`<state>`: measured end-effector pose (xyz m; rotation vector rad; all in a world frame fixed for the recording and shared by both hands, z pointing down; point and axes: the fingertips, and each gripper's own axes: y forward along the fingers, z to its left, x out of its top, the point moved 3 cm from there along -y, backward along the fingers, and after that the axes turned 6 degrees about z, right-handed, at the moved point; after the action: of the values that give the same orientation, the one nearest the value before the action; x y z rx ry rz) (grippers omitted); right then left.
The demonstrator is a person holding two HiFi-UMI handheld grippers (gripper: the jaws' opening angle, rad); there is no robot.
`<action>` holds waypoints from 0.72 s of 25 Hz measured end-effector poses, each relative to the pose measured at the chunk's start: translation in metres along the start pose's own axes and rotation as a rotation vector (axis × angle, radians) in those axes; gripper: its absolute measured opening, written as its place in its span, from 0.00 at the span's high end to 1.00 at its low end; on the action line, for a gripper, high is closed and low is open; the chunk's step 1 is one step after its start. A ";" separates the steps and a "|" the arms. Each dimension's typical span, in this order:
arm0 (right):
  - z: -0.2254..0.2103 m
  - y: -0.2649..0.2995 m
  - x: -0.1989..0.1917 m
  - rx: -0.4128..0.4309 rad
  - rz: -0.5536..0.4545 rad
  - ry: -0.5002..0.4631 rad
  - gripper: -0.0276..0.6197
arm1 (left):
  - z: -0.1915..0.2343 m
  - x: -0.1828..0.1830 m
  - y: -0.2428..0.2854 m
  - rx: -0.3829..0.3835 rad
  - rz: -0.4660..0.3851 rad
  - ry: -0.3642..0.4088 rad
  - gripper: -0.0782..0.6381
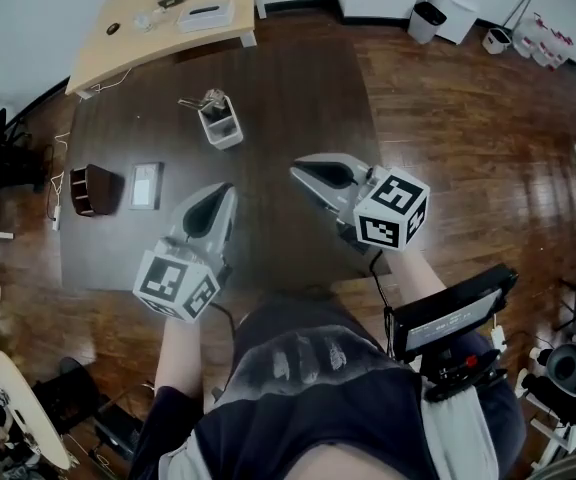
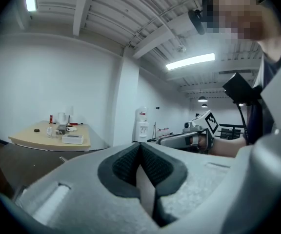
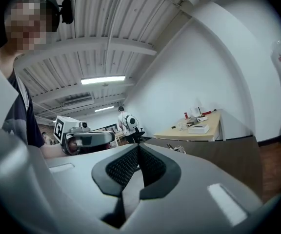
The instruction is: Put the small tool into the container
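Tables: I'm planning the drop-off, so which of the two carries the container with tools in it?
The dark table, nearer the person; the white container stands on it. The pale wooden table behind holds other clutter.

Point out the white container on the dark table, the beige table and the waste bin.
white container (image 1: 225,131), head view, its side wall.
beige table (image 1: 133,53), head view, bare top.
waste bin (image 1: 426,24), head view, its body.

Dark table (image 1: 308,88) reads to me as matt and smooth; the floor (image 1: 468,108) past its right edge is glossy wood plank. Container (image 1: 222,124) near the far edge: white plastic. Left gripper (image 1: 230,188) and right gripper (image 1: 295,168): matt grey plastic shells, with black cross-hatched pads (image 2: 123,165).
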<state>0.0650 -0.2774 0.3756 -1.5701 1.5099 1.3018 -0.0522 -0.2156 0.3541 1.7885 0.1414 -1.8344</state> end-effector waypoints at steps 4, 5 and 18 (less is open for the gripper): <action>0.018 -0.007 -0.006 -0.038 -0.019 0.054 0.95 | 0.006 -0.005 -0.006 -0.042 -0.010 -0.012 0.89; 0.023 -0.006 -0.007 -0.047 -0.017 0.061 0.95 | 0.007 -0.007 -0.008 -0.058 -0.014 -0.012 0.89; 0.117 0.018 -0.039 -0.222 -0.011 0.171 0.95 | 0.022 -0.044 -0.068 -0.256 -0.024 -0.049 0.89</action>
<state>0.0244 -0.1595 0.3745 -1.8696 1.4956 1.3989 -0.1050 -0.1547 0.3776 1.5698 0.3638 -1.7855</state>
